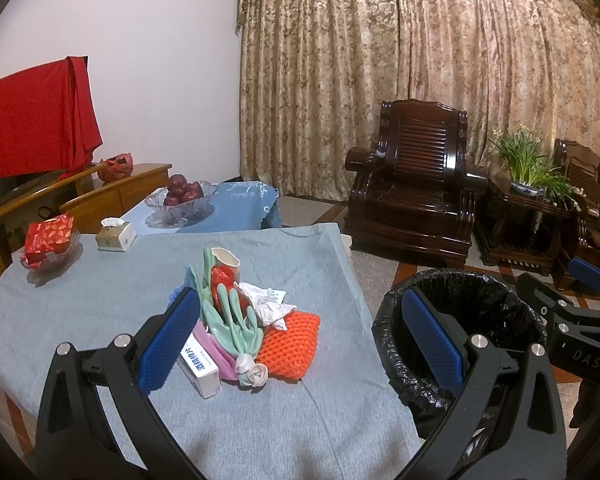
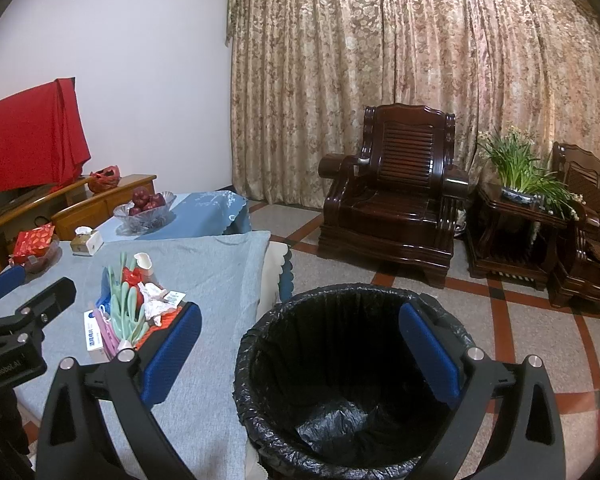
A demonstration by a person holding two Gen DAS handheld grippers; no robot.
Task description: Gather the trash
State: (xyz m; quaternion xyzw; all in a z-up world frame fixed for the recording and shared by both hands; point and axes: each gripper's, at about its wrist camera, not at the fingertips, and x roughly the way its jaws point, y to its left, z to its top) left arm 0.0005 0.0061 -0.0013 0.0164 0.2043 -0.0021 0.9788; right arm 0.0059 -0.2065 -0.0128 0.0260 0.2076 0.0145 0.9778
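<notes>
Two grippers hover with jaws spread wide and empty: the left gripper [image 1: 300, 344] above the trash pile [image 1: 252, 320], the right gripper [image 2: 300, 352] above the black-lined bin [image 2: 352, 364] just beside the table [image 1: 100, 288]. The pile's green rubber glove [image 1: 232, 324] looks soft and light; pinching its bunched cuff seems easiest.
</notes>
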